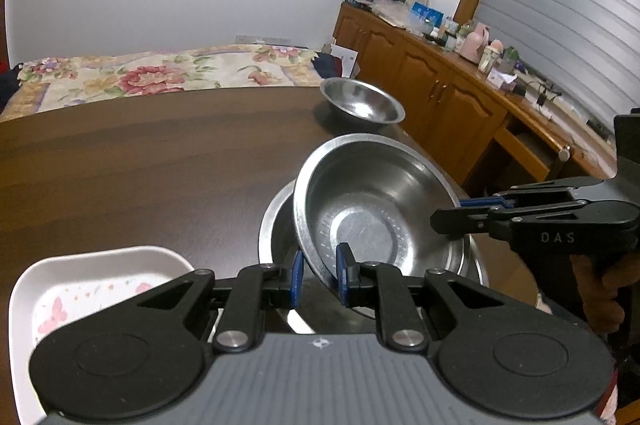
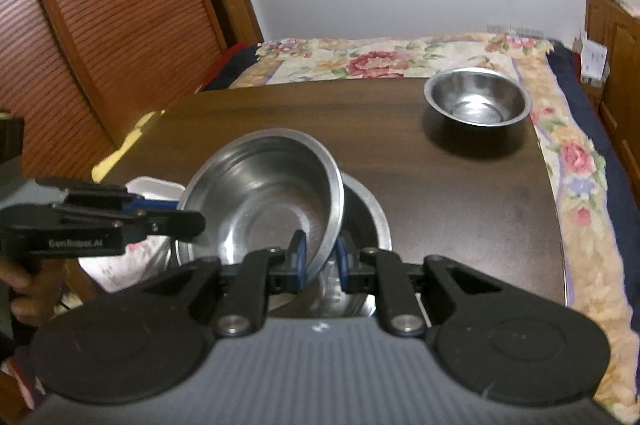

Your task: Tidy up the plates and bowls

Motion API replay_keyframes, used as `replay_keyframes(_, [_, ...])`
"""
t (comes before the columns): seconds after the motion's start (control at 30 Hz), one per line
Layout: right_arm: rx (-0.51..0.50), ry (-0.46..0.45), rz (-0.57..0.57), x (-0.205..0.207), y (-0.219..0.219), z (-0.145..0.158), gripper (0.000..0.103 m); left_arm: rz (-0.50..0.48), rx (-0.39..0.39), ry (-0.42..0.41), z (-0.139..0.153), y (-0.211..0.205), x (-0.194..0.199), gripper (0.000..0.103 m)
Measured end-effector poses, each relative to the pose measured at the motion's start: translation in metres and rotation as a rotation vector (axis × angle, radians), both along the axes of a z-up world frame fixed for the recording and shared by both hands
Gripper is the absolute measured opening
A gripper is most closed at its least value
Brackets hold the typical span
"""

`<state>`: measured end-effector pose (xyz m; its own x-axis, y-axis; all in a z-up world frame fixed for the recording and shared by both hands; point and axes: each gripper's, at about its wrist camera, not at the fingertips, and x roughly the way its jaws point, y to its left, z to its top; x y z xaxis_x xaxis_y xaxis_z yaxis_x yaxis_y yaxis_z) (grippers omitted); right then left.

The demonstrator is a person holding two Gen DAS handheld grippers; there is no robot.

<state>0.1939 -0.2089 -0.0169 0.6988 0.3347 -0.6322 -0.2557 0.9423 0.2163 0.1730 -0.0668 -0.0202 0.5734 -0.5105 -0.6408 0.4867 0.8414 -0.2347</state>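
**Two grippers, one tilted bowl**

Your left hand-held gripper (image 1: 319,275) is pinching the near rim of a steel bowl (image 1: 380,209). One blue pad sits outside the rim and the other blue pad (image 1: 341,271) sits inside it. Your right hand-held gripper (image 2: 319,259) is pinching the same steel bowl (image 2: 272,197) at another spot on its rim, again with one pad on each side of the metal. In the left wrist view, you can see the right hand-held gripper (image 1: 460,215) reaching in from the right and gripping the bowl's edge. In the right wrist view, the left hand-held gripper (image 2: 188,221) comes in from the left in the same way.

The bowl you hold is tilted, with one side up. It sits over a bigger steel basin (image 1: 276,225) that rests on the dark brown desk (image 1: 140,165).

Just left of the basin is a white plate (image 1: 60,277) with pink butterflies on it. It lies flat on the desk.

Farther away, near the far right corner of the desk, stands a small steel bowl (image 2: 478,101). It is upright and well apart from the others.

Past the desk is a bed with a flowery cover (image 2: 380,61). A wooden cabinet (image 1: 420,81) runs along the wall, with many little things on top.
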Motion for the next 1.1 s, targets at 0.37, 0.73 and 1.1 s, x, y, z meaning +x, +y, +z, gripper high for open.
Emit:
replay_keyframes(0.37, [-0.060, -0.063, -0.018, -0.011, 0.010, -0.019, 0.019, -0.011, 0.110, -0.094, -0.010, -0.009, -0.012, 0.018])
replay_keyframes(0.73, [-0.196, -0.129, 0.025, -0.008, 0.016, -0.018, 0.019, -0.014, 0.237, -0.215, -0.019, -0.023, -0.019, 0.019])
replay_keyframes(1.1, [-0.255, -0.114, 0.079, -0.007, 0.026, -0.019, 0.016, -0.005, 0.217, -0.218, -0.022, -0.018, -0.016, 0.016])
